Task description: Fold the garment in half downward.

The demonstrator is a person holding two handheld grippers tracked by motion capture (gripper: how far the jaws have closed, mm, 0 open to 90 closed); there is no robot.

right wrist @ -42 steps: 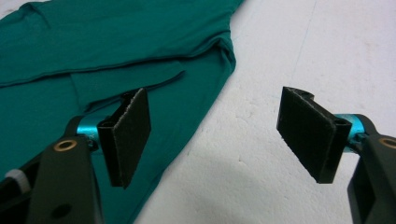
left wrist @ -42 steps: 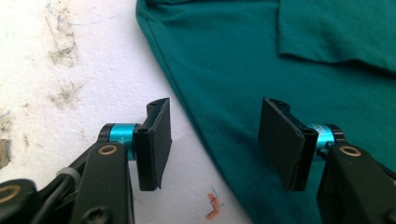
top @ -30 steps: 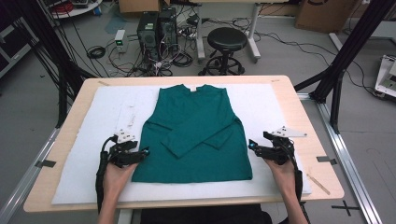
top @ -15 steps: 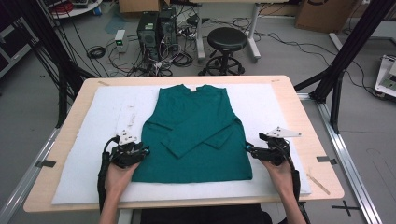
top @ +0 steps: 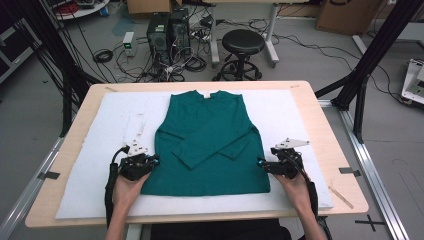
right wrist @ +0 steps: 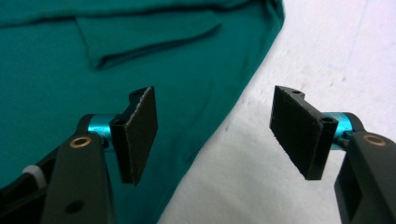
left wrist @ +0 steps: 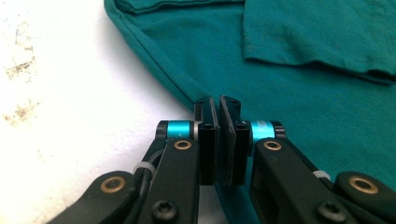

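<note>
One green shirt [top: 210, 140] lies collar away from the person; left claw [left wrist: 218, 140] pinches its hem edge, right claw [right wrist: 212, 135] spread.

Two forearms reached in from the near edge, each hand holding a gripper low over the table. The left gripper [top: 154, 161] pointed toward the right, its jaws having just closed together, pads nearly meeting. The right gripper [top: 261, 163] pointed toward the left, its jaws standing wide apart, having just narrowed slightly, with nothing pressed between them.
</note>
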